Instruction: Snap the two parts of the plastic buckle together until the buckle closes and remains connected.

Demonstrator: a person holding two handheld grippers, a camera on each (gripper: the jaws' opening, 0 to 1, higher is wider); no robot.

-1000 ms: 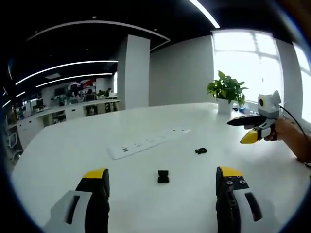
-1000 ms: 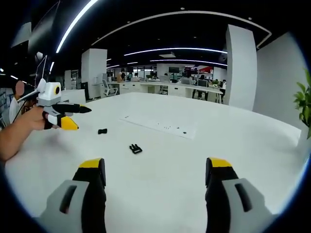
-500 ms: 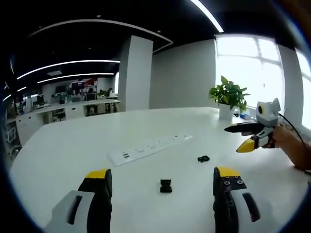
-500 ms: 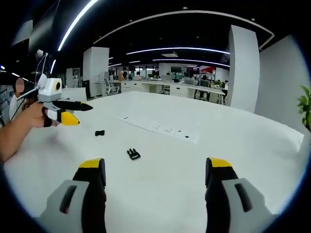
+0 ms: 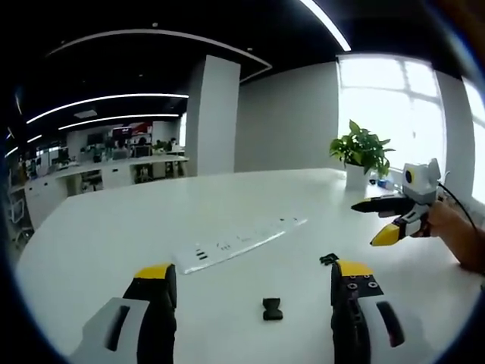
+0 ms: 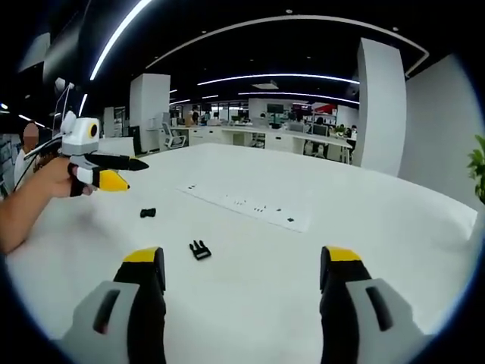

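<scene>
Two black buckle parts lie apart on the white table (image 5: 98, 250). The blocky half (image 5: 273, 309) lies between and just beyond my left gripper's (image 5: 252, 271) open, empty jaws. The pronged half (image 5: 328, 258) peeks out beside that gripper's right jaw. In the right gripper view the pronged half (image 6: 200, 249) lies ahead of my open, empty right gripper (image 6: 242, 256), towards its left jaw, and the blocky half (image 6: 148, 213) lies farther off. Each gripper shows in the other's view, hand-held above the table with jaws apart: the right gripper (image 5: 365, 223) and the left gripper (image 6: 136, 174).
A long white power strip (image 5: 239, 244) lies across the table beyond the buckle parts, and is the power strip (image 6: 246, 205) in the right gripper view. A potted plant (image 5: 362, 152) stands at the table's far edge by the window. Office desks and a white pillar (image 5: 214, 114) stand behind.
Both views have shifted as the hands moved. The blocky half now sits lower and closer between the left jaws; the pronged half has slid left and lower in the right gripper view.
</scene>
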